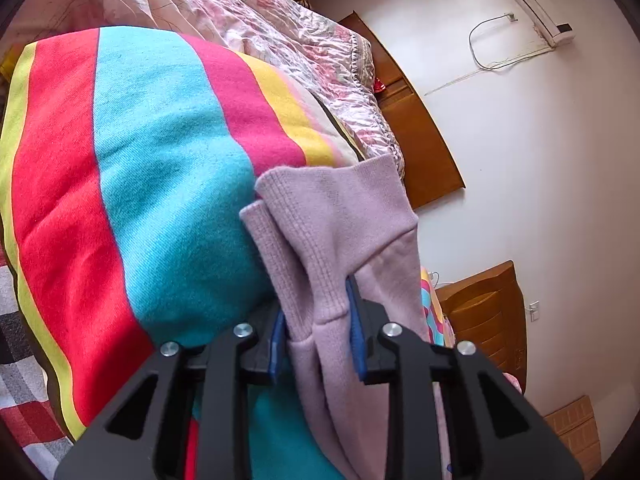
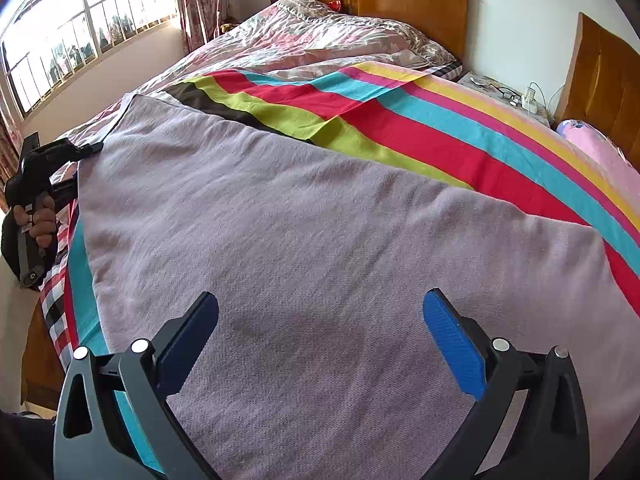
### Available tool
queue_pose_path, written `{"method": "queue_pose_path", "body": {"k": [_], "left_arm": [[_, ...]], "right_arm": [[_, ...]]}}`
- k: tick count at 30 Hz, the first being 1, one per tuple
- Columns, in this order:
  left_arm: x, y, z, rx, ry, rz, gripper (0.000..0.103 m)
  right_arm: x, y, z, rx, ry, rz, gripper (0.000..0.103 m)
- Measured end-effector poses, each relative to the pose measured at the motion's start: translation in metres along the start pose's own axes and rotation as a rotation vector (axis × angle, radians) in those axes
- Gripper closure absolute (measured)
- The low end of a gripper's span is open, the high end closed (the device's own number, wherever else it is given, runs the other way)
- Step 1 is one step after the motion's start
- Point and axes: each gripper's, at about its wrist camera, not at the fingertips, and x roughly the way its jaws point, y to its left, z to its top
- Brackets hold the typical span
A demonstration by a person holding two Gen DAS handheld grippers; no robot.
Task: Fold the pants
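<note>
The pale lilac pants (image 2: 304, 216) lie spread flat across the striped blanket (image 2: 440, 136) on the bed. My left gripper (image 1: 318, 320) is shut on the ribbed cuffs of the pants (image 1: 320, 216), with the lilac cloth bunched between its blue pads. The same gripper shows in the right wrist view (image 2: 86, 148) at the far left end of the pants, held by a hand. My right gripper (image 2: 320, 336) is open and empty, its fingers spread wide just above the near part of the pants.
A floral quilt (image 2: 312, 36) is heaped at the far side of the bed by the wooden headboard (image 2: 412, 4). A nightstand with cables (image 2: 508, 96) and a pink pillow (image 2: 600, 148) stand to the right. A window (image 2: 80, 20) is at the left.
</note>
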Motion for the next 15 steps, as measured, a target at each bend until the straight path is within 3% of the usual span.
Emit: {"method": "queue_pose_path", "body": {"k": [4, 7, 10, 13, 15], "left_arm": [[-0.008, -0.016, 0.000, 0.046, -0.027, 0.020, 0.087], [-0.016, -0.049, 0.001, 0.097, -0.064, 0.045, 0.087], [-0.036, -0.115, -0.009, 0.248, -0.114, 0.036, 0.087], [-0.045, -0.203, -0.038, 0.476, -0.143, -0.012, 0.086], [-0.044, -0.264, -0.076, 0.670, -0.133, -0.071, 0.086]], "right_arm": [[0.005, 0.005, -0.003, -0.041, 0.010, -0.029, 0.004], [0.006, 0.009, -0.004, -0.060, 0.011, -0.050, 0.004], [-0.001, 0.002, -0.005, -0.041, 0.001, -0.019, 0.004], [-0.031, -0.028, -0.006, 0.085, -0.115, 0.034, 0.004], [-0.056, -0.059, -0.008, 0.175, -0.188, -0.005, 0.004]]}}
